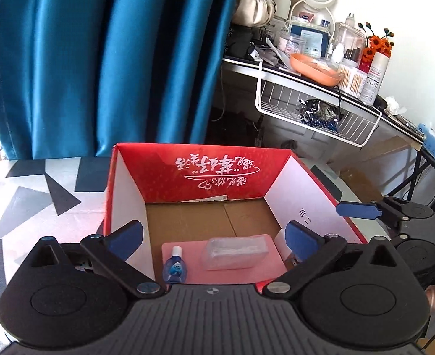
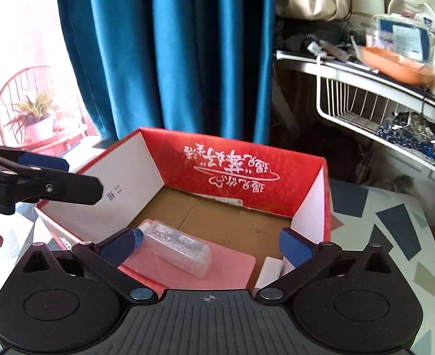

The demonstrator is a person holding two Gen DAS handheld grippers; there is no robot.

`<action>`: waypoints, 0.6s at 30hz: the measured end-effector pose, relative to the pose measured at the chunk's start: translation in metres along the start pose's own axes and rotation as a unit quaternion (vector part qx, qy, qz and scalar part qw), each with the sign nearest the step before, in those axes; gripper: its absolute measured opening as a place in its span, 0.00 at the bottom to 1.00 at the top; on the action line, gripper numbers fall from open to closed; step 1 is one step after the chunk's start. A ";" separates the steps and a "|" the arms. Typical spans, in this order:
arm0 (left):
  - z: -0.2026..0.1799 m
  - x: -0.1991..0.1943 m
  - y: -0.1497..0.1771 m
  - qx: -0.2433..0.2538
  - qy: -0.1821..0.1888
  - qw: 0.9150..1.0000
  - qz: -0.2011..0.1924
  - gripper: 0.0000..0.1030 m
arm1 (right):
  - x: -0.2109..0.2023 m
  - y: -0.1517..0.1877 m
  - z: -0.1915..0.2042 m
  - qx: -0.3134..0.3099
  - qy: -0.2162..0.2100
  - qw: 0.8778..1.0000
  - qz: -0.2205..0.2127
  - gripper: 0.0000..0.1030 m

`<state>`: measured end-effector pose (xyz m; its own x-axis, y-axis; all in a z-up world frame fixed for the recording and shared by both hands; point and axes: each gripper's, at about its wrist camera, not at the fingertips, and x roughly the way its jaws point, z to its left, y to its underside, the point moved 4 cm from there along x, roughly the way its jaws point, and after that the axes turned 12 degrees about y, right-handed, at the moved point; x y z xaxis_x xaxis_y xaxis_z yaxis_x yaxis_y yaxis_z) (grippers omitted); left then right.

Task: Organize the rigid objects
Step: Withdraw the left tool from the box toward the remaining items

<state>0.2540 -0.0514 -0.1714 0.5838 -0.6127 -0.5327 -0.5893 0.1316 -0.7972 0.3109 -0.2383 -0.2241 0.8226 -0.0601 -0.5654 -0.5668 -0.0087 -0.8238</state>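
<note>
A red cardboard box (image 1: 199, 162) (image 2: 226, 159) stands open on a patterned table. On its brown floor lie a pink card (image 1: 226, 272) (image 2: 232, 266), a clear plastic case (image 1: 236, 253) (image 2: 179, 245) and a small blue bottle with a white cap (image 1: 174, 267) (image 2: 139, 235). A white item (image 2: 269, 270) lies by the right wall. My left gripper (image 1: 214, 236) is open and empty, above the box's near end. My right gripper (image 2: 208, 242) is open and empty, also above the near end. The right gripper shows in the left wrist view (image 1: 356, 210) beside the box's right wall.
A blue curtain (image 1: 99, 59) hangs behind the table. A cluttered shelf with an orange tray (image 1: 315, 68) and a white wire basket (image 1: 315, 112) stands at the right. The patterned tablecloth (image 1: 40, 201) spreads left of the box and right of it (image 2: 389, 236).
</note>
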 end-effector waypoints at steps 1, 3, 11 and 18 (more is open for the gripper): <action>0.000 -0.004 0.002 -0.001 -0.002 1.000 -0.005 1.00 | -0.004 0.001 -0.001 0.004 0.001 1.000 -0.007 1.00; 0.001 -0.013 0.007 -0.003 -0.005 1.000 -0.016 1.00 | -0.012 0.004 -0.002 0.015 0.006 1.000 -0.015 1.00; 0.002 -0.049 0.035 -0.005 -0.038 0.998 -0.046 1.00 | -0.047 0.017 -0.007 0.056 0.002 0.996 -0.065 1.00; 0.007 -0.073 0.067 -0.014 -0.061 0.998 -0.032 1.00 | -0.072 0.040 -0.006 0.095 -0.001 0.991 -0.098 1.00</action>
<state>0.1757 0.0080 -0.1878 0.6840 -0.5195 -0.5121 -0.5620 0.0724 -0.8240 0.2285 -0.2398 -0.2157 0.9166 -0.0730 -0.3930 -0.3773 0.1673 -0.9109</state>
